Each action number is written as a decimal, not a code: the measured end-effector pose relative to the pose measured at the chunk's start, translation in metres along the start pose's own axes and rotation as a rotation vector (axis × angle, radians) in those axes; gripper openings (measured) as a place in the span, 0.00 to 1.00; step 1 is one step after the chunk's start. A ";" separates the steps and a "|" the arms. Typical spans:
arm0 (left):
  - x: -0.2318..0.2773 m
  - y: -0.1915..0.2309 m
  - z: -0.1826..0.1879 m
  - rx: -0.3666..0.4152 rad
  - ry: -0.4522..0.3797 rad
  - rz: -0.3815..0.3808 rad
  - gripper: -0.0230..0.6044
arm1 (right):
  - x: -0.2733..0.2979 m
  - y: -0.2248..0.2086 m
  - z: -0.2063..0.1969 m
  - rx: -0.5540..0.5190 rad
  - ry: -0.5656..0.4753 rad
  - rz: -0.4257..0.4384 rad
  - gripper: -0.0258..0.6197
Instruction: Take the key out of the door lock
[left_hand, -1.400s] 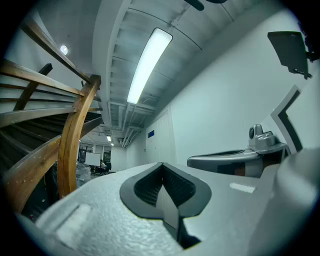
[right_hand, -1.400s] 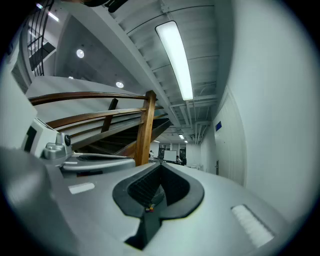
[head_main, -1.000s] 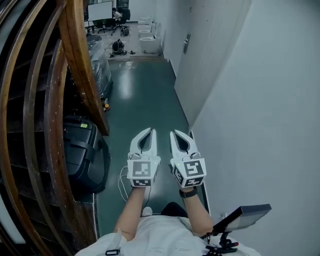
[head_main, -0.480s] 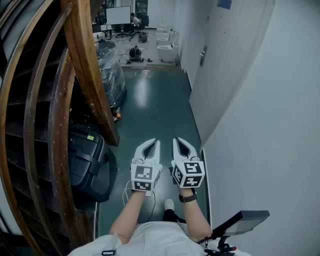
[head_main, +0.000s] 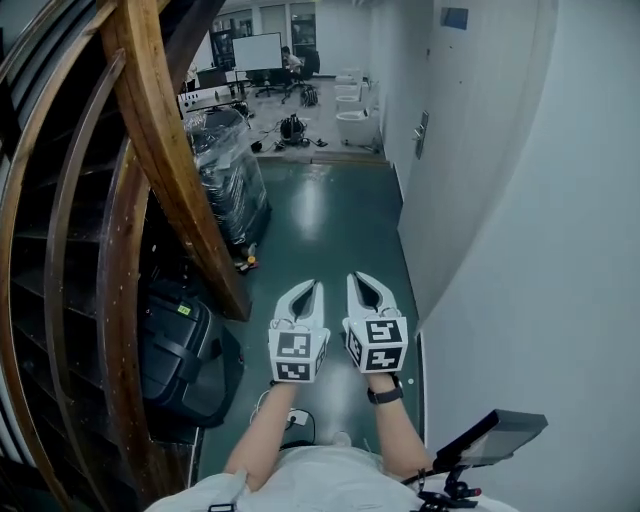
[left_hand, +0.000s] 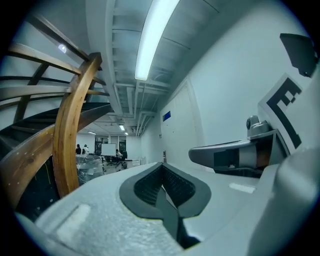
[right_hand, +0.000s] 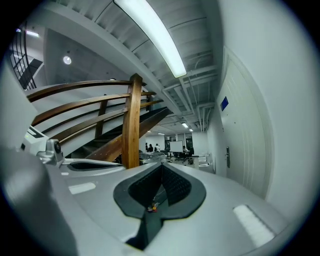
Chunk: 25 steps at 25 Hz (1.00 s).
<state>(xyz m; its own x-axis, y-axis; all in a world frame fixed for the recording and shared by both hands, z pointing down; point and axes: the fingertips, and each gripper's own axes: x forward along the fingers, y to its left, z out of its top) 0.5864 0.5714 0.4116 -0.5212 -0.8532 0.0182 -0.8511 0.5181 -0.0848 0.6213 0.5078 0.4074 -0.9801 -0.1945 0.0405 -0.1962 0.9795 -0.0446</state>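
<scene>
In the head view, my left gripper (head_main: 309, 287) and right gripper (head_main: 358, 279) are held side by side at waist height, pointing down a corridor. Both are shut with nothing between the jaws. A white door (head_main: 450, 150) stands in the right wall ahead, and its lever handle (head_main: 421, 133) is well beyond both grippers. No key can be made out at this distance. The left gripper view shows the closed left gripper (left_hand: 162, 165) and, far off, the handle (left_hand: 163, 156). In the right gripper view the right gripper (right_hand: 161, 166) is also closed, with the handle (right_hand: 227, 156) to its right.
A curved wooden stair rail (head_main: 170, 150) fills the left side, with a black case (head_main: 175, 345) on the floor below it. Plastic-wrapped goods (head_main: 235, 170) stand further along. White fixtures (head_main: 352, 115) and people are at the far end. The green floor (head_main: 320, 220) runs ahead.
The view has advanced along the corridor, so the door and its handle sit nearer and lower in the frame. Both grippers have stayed together, side by side and closed.
</scene>
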 end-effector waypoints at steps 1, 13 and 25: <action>0.007 -0.001 -0.001 0.006 0.004 0.006 0.02 | 0.005 -0.006 -0.001 -0.001 -0.001 -0.001 0.03; 0.123 0.068 -0.059 -0.095 0.057 0.010 0.03 | 0.132 -0.061 -0.044 0.089 0.037 0.097 0.02; 0.330 0.247 -0.048 -0.092 0.015 -0.048 0.03 | 0.392 -0.069 0.011 -0.068 -0.017 0.088 0.02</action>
<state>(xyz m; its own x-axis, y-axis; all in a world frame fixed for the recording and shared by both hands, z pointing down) 0.2014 0.4204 0.4446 -0.4803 -0.8764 0.0346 -0.8768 0.4808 0.0080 0.2503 0.3635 0.4151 -0.9939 -0.1082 0.0221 -0.1077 0.9940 0.0204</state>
